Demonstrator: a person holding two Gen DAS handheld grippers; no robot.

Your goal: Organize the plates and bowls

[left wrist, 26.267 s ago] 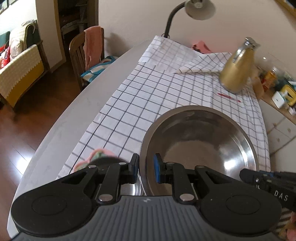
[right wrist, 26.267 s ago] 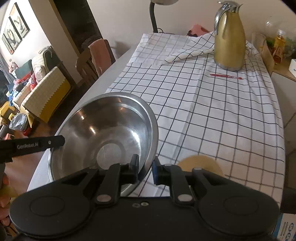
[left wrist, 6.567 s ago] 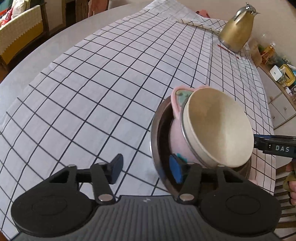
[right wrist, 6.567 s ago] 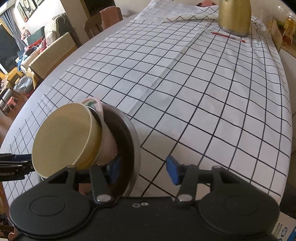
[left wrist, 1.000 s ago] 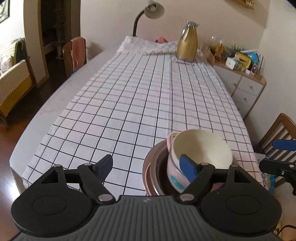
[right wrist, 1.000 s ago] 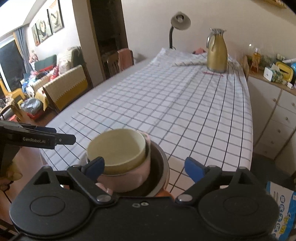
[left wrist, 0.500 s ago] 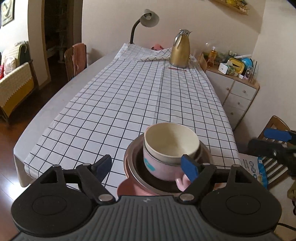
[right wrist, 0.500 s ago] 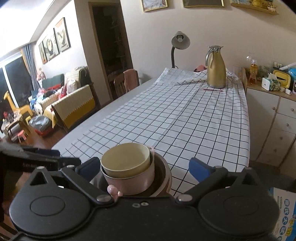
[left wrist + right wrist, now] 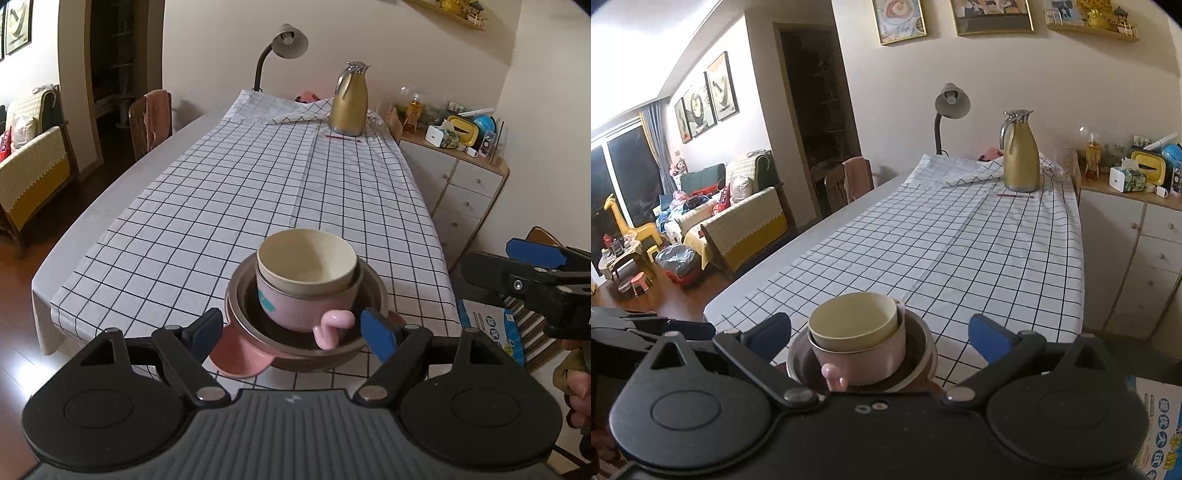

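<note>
Long table (image 9: pixel 122 192) under a white cloth with a black grid; the stack sits at its near end, close to the edge nearest the cameras. Largest piece: a round stainless-steel bowl (image 9: pixel 373 295), wide and shallow, resting on the cloth. Likely light but stiff, with a smooth thin rim that may slip between pads; best taken by pinching the rim wall, one pad inside and one outside. Under or beside its near-left edge a flat pink plastic piece (image 9: pixel 240 354) pokes out; cannot tell whether it is a plate or a lid. Nested in the steel bowl: a pink mug-shaped bowl with a curled handle (image 9: pixel 295 306), handle pointing toward the cameras. Probably plastic or ceramic, hard-walled; the handle looks a poor grip, the rim better. Smallest, seated inside the pink one: a cream round bowl (image 9: pixel 306 258), upright, rim standing just above the pink rim. Judged light, and loose in its seat. The nest could shift if lifted by one side only. Left gripper (image 9: pixel 291 328) is spread wide, the stack seen between its fingers, touching nothing. Right gripper (image 9: pixel 879 332) likewise spread, holding nothing.
</note>
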